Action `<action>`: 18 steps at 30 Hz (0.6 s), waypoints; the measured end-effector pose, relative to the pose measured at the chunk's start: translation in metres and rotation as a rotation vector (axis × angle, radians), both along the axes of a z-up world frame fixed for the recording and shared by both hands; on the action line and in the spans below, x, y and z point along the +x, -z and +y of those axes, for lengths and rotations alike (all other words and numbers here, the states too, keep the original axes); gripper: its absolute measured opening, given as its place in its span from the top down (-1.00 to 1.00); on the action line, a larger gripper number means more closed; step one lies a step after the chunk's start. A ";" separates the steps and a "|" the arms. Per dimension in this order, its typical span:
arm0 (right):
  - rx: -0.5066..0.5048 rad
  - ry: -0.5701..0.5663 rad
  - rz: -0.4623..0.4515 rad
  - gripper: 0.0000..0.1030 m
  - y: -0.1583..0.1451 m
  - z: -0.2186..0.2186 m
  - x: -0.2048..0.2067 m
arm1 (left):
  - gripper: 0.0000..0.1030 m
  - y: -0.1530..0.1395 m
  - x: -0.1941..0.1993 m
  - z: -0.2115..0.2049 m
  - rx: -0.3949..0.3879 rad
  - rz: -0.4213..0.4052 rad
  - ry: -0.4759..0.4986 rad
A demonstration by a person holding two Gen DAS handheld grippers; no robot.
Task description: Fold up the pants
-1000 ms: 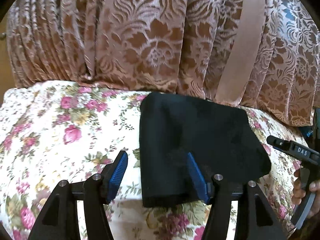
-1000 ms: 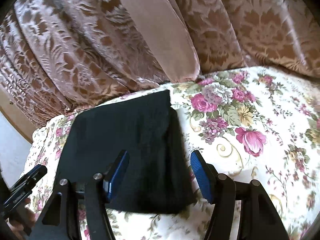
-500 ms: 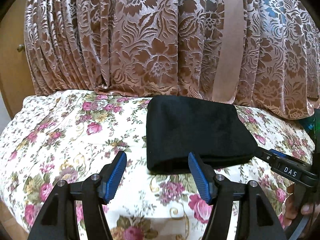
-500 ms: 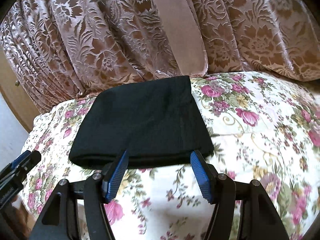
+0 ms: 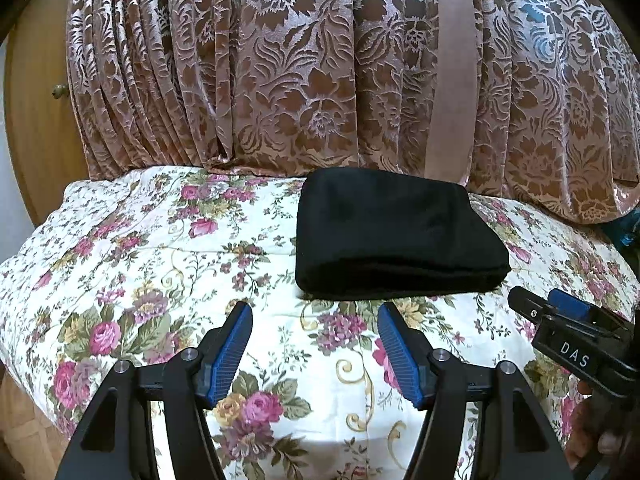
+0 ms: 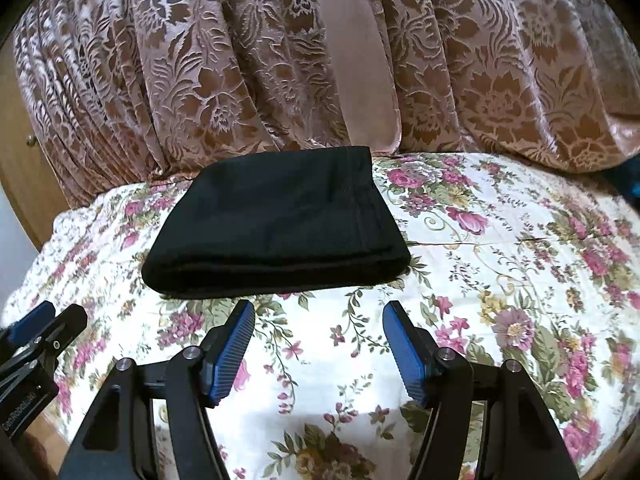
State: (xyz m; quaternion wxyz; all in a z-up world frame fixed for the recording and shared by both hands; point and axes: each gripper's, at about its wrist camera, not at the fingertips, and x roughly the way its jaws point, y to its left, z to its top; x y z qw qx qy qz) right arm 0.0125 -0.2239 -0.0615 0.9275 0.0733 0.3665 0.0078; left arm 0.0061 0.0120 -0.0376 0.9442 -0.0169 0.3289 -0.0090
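The black pants [image 5: 396,236] lie folded into a thick rectangle on the floral bedspread [image 5: 160,264], close to the curtain. In the right wrist view the same pants [image 6: 276,224] sit left of centre. My left gripper [image 5: 315,312] hovers over bare bedspread just short of the fold's near edge; its jaws are opening and nothing is between them. My right gripper [image 6: 319,310] is also open and empty, a short way in front of the pants. Each gripper shows at the edge of the other's view: the right gripper [image 5: 560,312] at the right, the left gripper [image 6: 44,320] at the left.
A brown and pink floral curtain [image 5: 320,72] hangs right behind the bed. A wooden cabinet with a small knob [image 5: 60,90] stands at the far left. A hand [image 5: 592,440] holds the right gripper. The bed's left edge [image 5: 24,280] drops off nearby.
Both grippers have drawn back from the folded pants, which lay between their fingers a second ago. The pants now rest alone, farther away, in front of both grippers.
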 end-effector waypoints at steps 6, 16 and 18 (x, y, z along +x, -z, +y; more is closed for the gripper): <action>-0.038 0.041 -0.007 -0.30 0.002 -0.001 -0.007 | -0.40 0.002 -0.004 -0.001 -0.009 0.002 -0.006; -0.104 0.062 -0.058 -0.33 -0.011 0.011 -0.011 | -0.49 -0.007 -0.003 0.006 -0.043 -0.026 -0.030; -0.117 0.065 -0.070 -0.34 -0.013 0.012 -0.013 | -0.49 -0.008 -0.003 0.006 -0.045 -0.032 -0.030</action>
